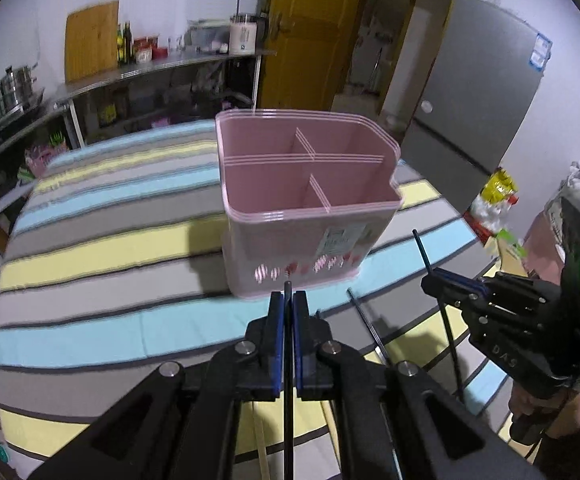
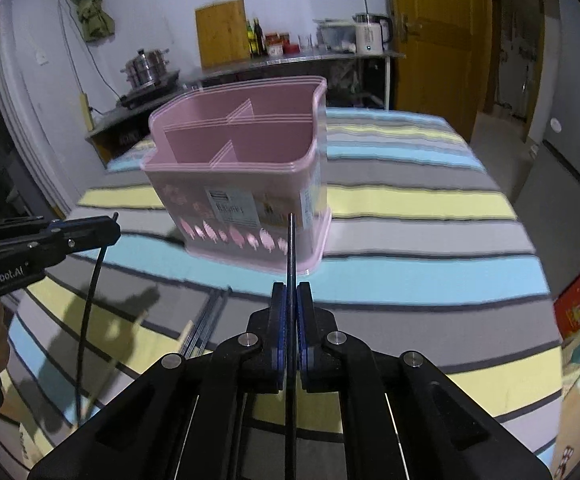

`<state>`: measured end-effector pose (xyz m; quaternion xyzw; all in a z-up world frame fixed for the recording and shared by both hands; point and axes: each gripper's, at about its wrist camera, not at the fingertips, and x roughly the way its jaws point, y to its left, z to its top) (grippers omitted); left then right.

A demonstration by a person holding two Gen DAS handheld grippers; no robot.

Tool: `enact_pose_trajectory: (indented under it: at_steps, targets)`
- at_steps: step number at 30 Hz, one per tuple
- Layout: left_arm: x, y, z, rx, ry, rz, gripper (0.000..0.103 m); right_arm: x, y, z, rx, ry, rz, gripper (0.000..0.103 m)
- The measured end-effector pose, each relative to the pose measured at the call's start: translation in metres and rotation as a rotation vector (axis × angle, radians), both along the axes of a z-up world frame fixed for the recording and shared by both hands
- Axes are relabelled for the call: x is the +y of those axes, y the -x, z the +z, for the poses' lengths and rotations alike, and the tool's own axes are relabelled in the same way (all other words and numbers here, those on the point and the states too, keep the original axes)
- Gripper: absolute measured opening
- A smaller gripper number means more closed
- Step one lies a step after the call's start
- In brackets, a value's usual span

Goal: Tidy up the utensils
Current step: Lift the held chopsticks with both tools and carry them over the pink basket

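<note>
left claw (image 1: 289, 300) grips chopstick (image 1: 288, 360) | right claw (image 2: 291, 292) likewise | pink caddy (image 2: 242, 184) ahead

A home kitchen: steel counter (image 2: 302, 58) with steamer pot (image 2: 148, 65), oil bottles (image 2: 256, 38), kettle (image 2: 370, 34), and fridge (image 1: 478, 92).

Two tongs are in view, the left tongs (image 1: 288, 300) and the right tongs (image 2: 291, 294), and each grips one black chopstick (image 1: 288, 360) (image 2: 291, 264). One pink utensil holder (image 1: 306, 204) with four compartments stands at centre frame. More loose chopsticks (image 2: 204, 326) lie lower left in the right view; their count is unclear.
</note>
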<state>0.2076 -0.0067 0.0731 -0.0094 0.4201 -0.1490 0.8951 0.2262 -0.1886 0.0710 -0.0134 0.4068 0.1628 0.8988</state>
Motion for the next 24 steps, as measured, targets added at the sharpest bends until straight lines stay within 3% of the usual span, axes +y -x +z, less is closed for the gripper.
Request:
enact_pose_trajectory:
  at_steps: [12,24]
  targets:
    - [0.01,0.018,0.074,-0.168,0.003,0.006,0.004,-0.005,0.024,0.07,-0.159,-0.031,0.001,0.005]
    - [0.007,0.029,0.084,-0.187,0.0,0.01,0.004,-0.008,0.042,0.084,-0.203,-0.044,0.002,0.005]
